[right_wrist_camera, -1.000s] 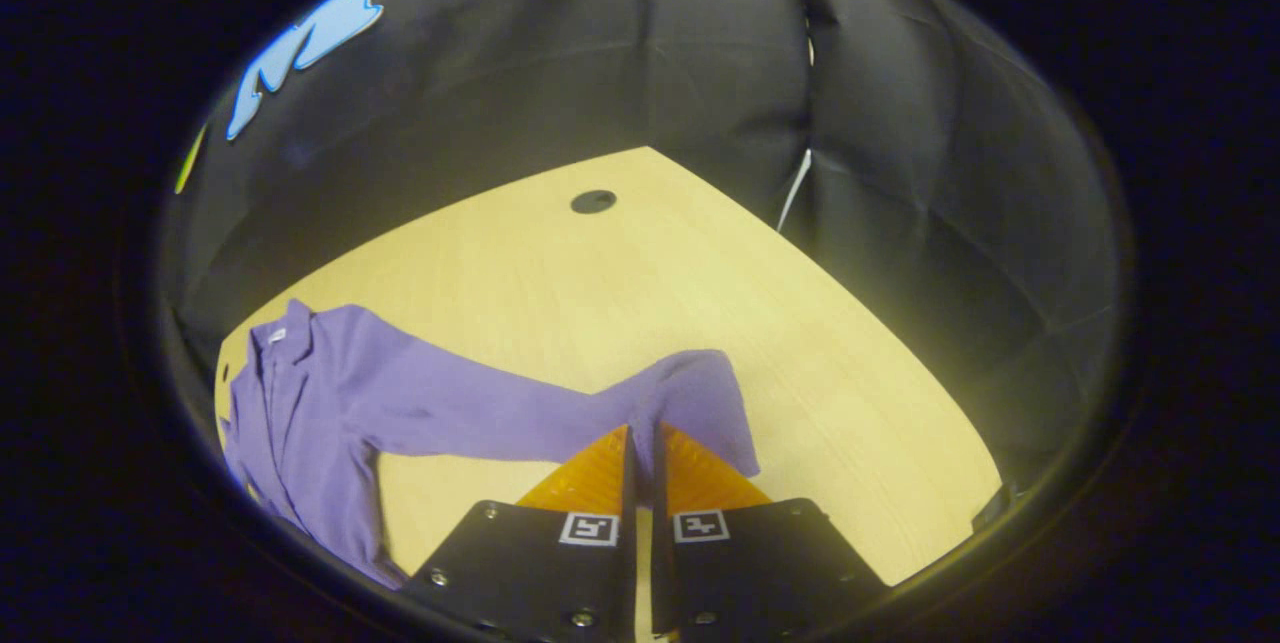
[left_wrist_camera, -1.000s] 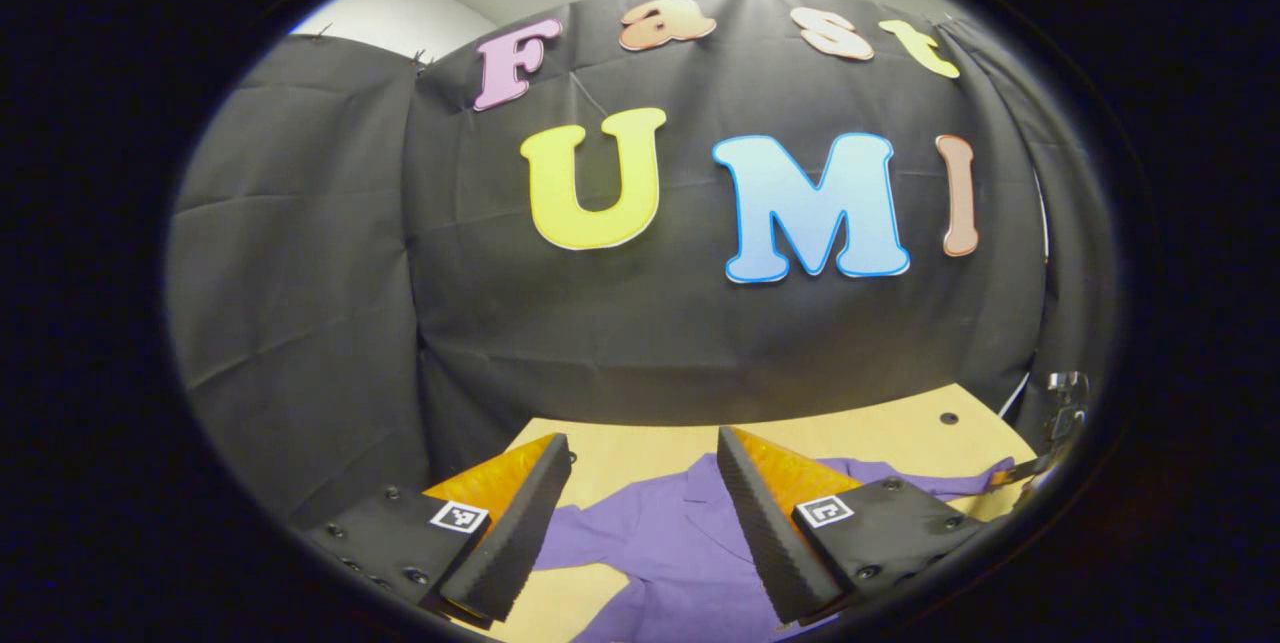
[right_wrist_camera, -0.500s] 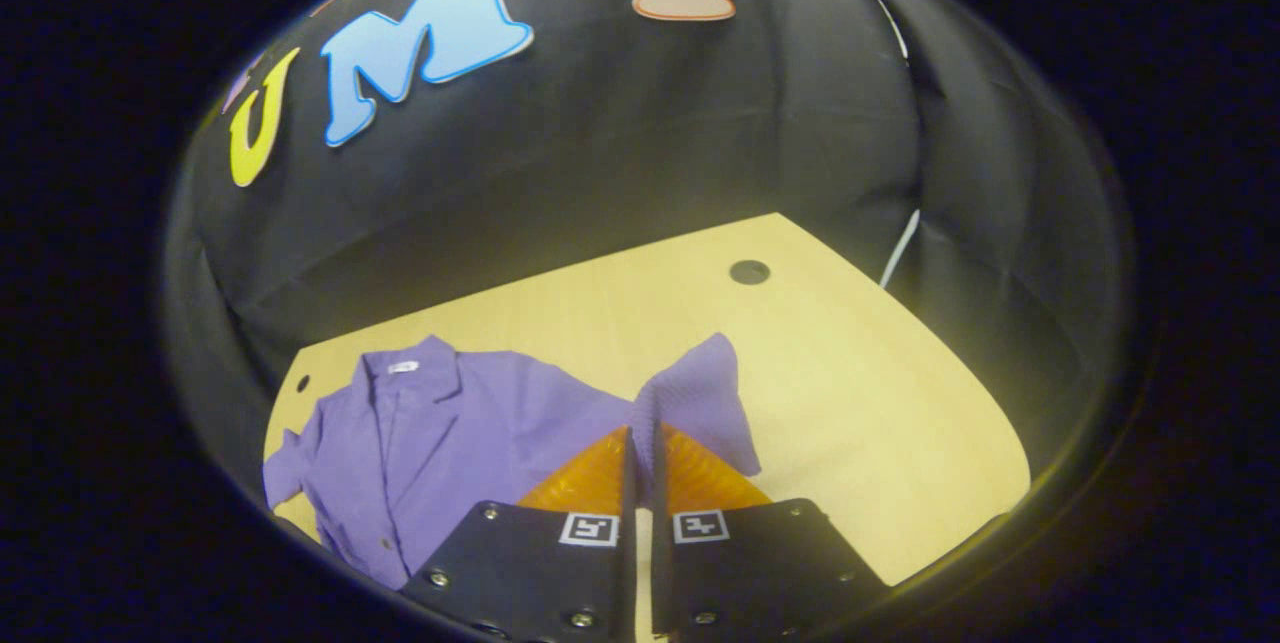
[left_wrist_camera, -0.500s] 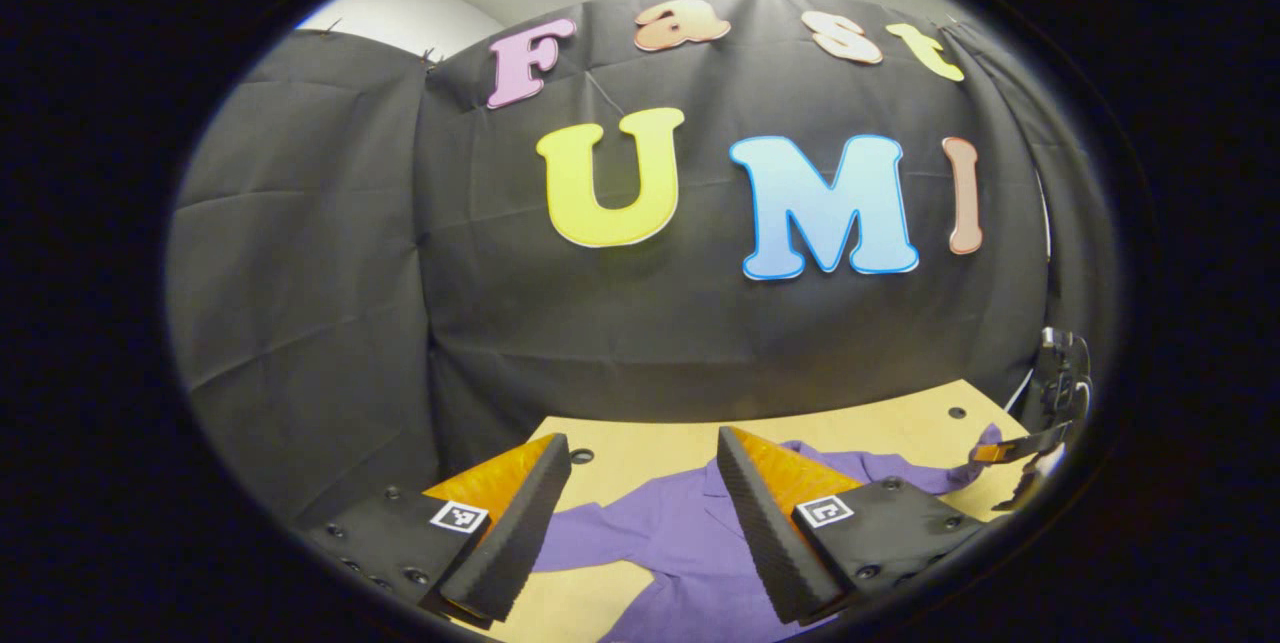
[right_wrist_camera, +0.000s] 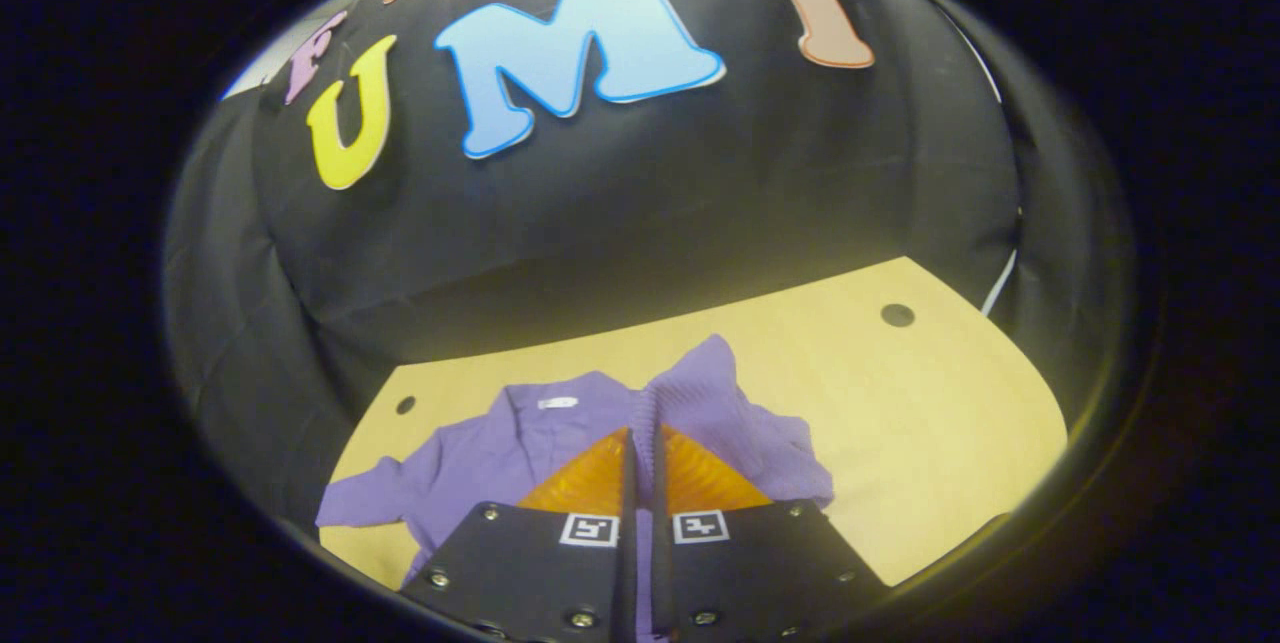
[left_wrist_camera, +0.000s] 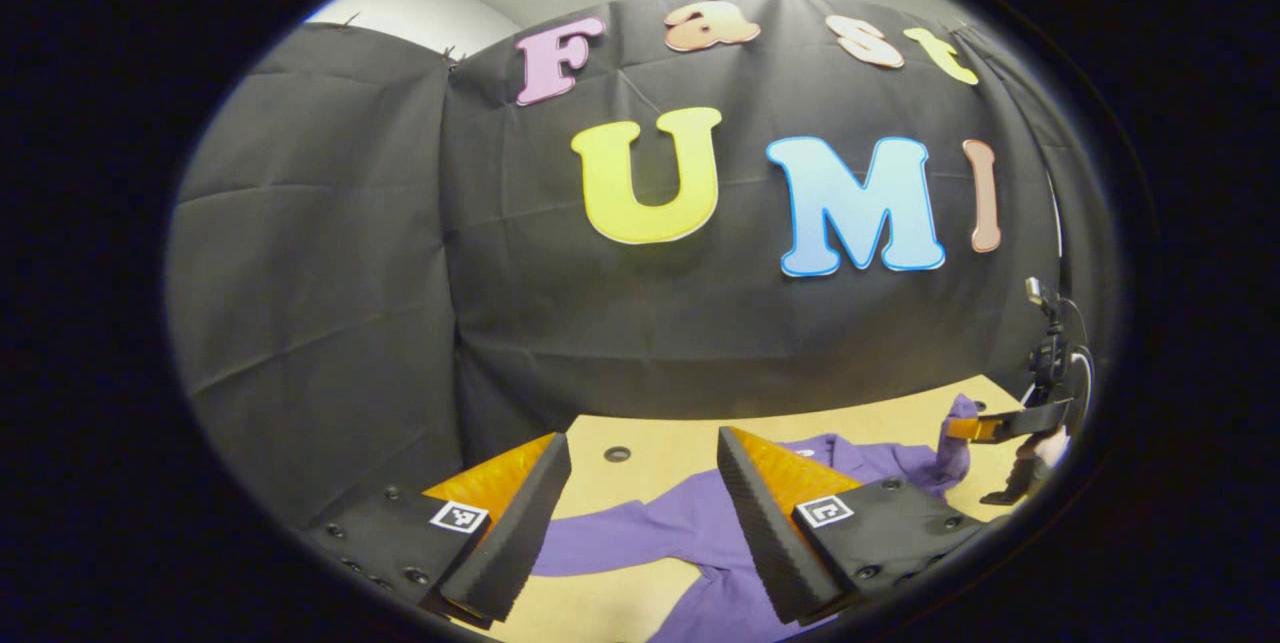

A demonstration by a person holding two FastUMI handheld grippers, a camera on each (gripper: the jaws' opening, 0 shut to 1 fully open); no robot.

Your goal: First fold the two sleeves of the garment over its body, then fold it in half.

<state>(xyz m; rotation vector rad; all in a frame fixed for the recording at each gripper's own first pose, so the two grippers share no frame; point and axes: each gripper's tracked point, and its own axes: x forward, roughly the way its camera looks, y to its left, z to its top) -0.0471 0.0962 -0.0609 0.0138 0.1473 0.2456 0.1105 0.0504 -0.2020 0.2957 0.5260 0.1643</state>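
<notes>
- Two tongs in play: right tongs [right_wrist_camera: 640, 443] were clamped on the purple garment's [right_wrist_camera: 500, 453] right sleeve [right_wrist_camera: 720, 403], held up over its body.
- Left tongs [left_wrist_camera: 635, 513] were spread apart, gripping nothing, above the garment.
- Garment lay on the wooden worktop [right_wrist_camera: 930, 403], collar at the far side.

Garment [right_wrist_camera: 480, 453] on table [right_wrist_camera: 930, 413], before booth wall [right_wrist_camera: 620, 213]; sleeve [right_wrist_camera: 720, 403] over body.
</notes>
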